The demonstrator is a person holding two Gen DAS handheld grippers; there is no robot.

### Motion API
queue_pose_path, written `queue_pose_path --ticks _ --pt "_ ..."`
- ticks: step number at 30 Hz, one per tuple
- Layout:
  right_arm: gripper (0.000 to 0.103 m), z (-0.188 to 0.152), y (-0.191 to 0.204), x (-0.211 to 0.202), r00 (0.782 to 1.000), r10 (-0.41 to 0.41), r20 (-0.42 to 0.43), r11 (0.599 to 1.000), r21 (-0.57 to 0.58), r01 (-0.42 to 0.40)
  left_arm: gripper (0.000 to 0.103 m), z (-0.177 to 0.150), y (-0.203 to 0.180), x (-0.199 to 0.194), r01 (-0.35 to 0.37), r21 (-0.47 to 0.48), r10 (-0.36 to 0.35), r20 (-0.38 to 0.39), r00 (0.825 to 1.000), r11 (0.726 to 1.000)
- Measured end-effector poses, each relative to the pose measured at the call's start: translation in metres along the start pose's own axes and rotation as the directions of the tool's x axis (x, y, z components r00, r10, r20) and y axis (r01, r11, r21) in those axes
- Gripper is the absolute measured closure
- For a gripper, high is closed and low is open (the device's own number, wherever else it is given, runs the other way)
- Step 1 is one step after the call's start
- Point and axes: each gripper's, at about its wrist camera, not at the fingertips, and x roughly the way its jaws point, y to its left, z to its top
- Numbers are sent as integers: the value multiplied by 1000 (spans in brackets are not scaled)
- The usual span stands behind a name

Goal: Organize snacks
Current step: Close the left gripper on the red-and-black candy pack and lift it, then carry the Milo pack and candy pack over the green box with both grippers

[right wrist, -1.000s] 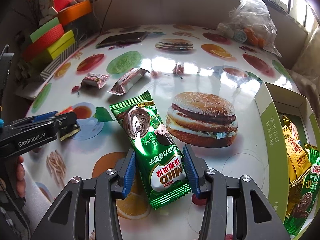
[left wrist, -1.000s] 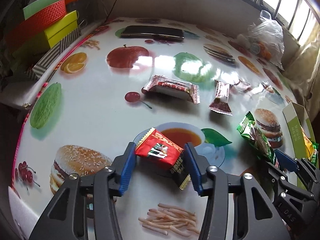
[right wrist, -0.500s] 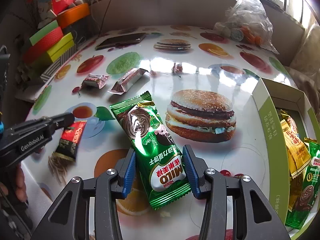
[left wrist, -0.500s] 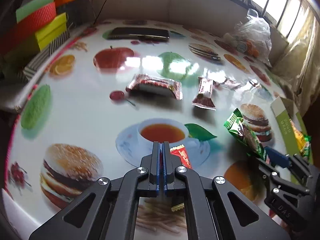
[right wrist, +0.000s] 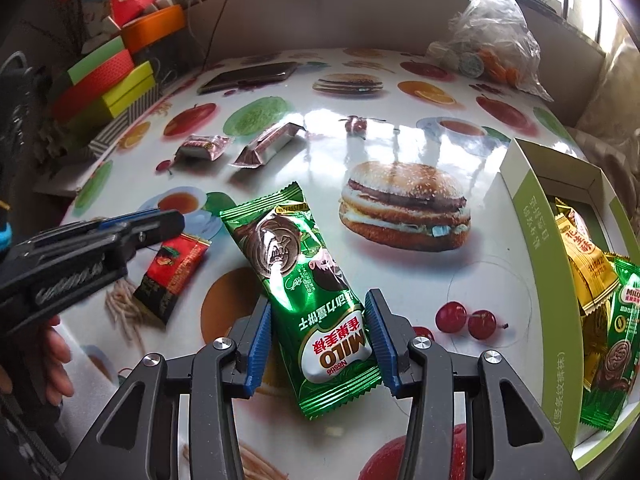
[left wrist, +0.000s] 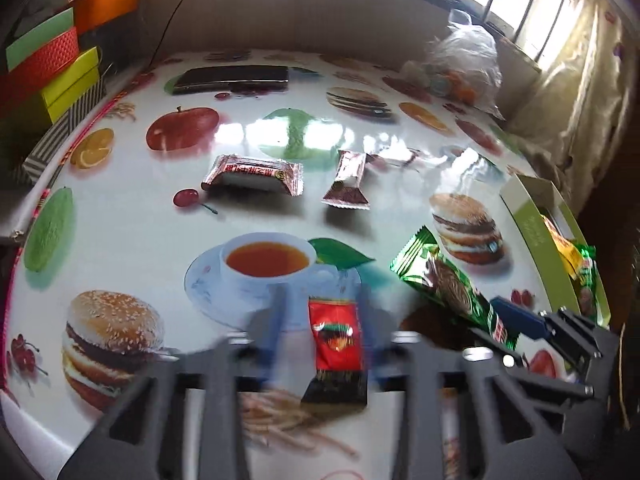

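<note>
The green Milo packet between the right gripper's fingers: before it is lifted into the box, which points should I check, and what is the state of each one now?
1. Green Milo packet sits between the pads of the right gripper: ok.
2. Pads firmly pressing the packet: cannot tell; they touch its edges, but it lies flat on the table.
3. Way to the green box free of loose snacks: ok.
4. Room in the box: ok; yellow packet and another green packet fill only part.
5. Left gripper clear of the Milo packet: ok; its jaws have just been opening around the red packet, which lies on the table.
</note>
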Motion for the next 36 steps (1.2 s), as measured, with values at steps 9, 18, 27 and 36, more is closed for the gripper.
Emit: queue_pose_path --ticks 9,18,27,36 --pt "58 -7 -4 -5 1000 1 7 1000 25 -1 47 -21 -19 1 -62 126 67 -37 997 990" --pt "58 -10 -6 -9 1000 -3 8 999 34 2 57 -23 -17 7 -113 117 117 -28 993 987" --pt "58 -14 -7 -13 1000 -15 13 999 44 15 77 -24 -21 4 -112 114 114 -11 993 987" --pt "59 -16 -8 -23 999 -31 34 998 57 29 77 -25 -31 -12 -94 128 91 26 995 987"
